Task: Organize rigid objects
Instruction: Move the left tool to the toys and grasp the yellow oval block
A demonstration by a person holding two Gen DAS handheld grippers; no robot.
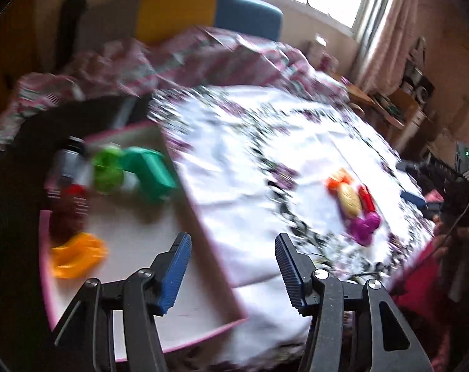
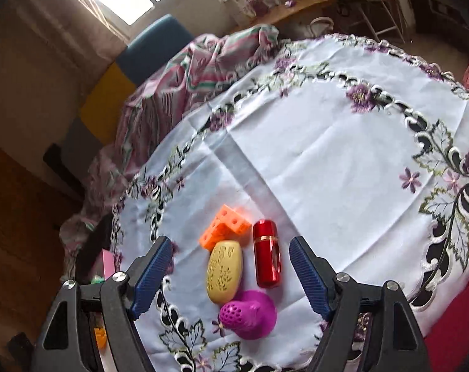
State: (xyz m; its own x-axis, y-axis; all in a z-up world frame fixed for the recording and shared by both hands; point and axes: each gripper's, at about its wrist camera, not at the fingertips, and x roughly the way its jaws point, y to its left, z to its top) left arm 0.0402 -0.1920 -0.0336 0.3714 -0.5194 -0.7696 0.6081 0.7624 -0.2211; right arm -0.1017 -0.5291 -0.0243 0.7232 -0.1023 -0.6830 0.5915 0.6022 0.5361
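Jaws of both grippers stand spread and hold nothing. From the right gripper (image 2: 231, 274), four small things lie bunched on the table's embroidered cloth (image 2: 343, 155), near the table's near edge: an orange block (image 2: 223, 224), a yellow oval (image 2: 224, 271), a red tube (image 2: 267, 252) and a purple bird (image 2: 250, 313). The oval, the tube and the bird sit between the right jaws and below them, the block just beyond. None of them touches a pad.

The left gripper (image 1: 233, 271) hangs over the right rim of a pink tray (image 1: 203, 226), which juts out past the table's left side. Its view is smeared. Inside the tray lie a green toy (image 1: 110, 170), a teal block (image 1: 151, 172), a dark bottle (image 1: 68, 158) and a yellow-orange piece (image 1: 76, 259), all toward its far and left parts, none between the jaws.

Risks, as I judge them: the four pieces touch or nearly touch, so closing on one could nudge or trap a neighbour. The tube looks smooth and round; it may roll or squirt free. The loose cloth could get pinched or dragged, shifting everything. The left jaws, so near the tray rim, could knock it and tip the overhanging tray.
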